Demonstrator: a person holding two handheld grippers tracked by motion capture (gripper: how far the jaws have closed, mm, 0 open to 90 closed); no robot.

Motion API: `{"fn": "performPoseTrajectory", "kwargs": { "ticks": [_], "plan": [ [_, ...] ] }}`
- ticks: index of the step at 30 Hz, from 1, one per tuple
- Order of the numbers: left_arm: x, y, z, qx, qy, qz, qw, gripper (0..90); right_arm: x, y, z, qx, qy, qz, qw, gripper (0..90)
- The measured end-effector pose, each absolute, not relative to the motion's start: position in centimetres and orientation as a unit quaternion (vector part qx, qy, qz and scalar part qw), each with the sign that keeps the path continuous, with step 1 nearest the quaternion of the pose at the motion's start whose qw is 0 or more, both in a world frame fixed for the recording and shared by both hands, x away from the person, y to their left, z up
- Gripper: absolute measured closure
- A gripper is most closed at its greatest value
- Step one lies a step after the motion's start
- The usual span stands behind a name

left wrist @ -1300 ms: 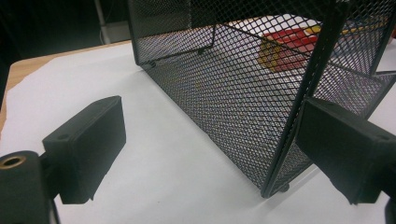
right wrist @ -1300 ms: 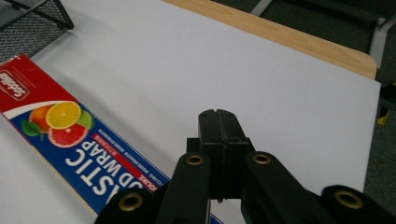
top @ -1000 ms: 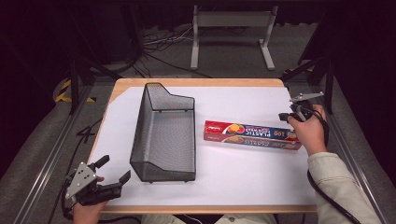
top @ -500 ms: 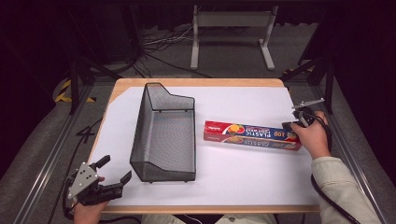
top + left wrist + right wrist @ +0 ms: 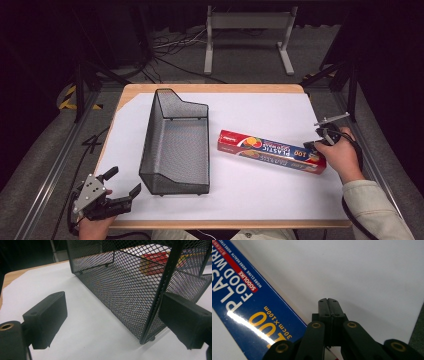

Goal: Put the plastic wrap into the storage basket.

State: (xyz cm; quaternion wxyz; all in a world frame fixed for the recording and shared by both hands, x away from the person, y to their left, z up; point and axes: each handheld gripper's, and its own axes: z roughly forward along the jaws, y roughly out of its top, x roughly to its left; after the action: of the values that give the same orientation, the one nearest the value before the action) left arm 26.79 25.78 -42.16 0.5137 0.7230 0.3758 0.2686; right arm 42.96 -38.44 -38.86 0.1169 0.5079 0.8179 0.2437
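A: Closed-up right gripper (image 5: 311, 145) sits at the 3 o'clock end of the plastic food wrap box (image 5: 270, 151), jaws pressed together on nothing. A nudge from there could skid the box across the white sheet (image 5: 260, 195)

B: And the left gripper (image 5: 121, 183), jaws spread wide, rests at 7 o'clock, just beside the black mesh basket (image 5: 176, 145). Its hand (image 5: 92, 227) lies low at the table edge; closing now might catch the corner post (image 5: 160, 292)
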Motion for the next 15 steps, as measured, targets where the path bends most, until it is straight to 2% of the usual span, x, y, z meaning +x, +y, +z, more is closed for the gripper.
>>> {"fn": "performPoseTrajectory", "kwargs": {
  "ticks": [15],
  "plan": [
    [26.7, 25.7, -42.1, 0.723, 0.375, 0.269, 0.513, 9.3, 36.9, -36.9, -39.1, 0.480, 0.839, 0.247, 0.075, 90.0]
  ]
}}
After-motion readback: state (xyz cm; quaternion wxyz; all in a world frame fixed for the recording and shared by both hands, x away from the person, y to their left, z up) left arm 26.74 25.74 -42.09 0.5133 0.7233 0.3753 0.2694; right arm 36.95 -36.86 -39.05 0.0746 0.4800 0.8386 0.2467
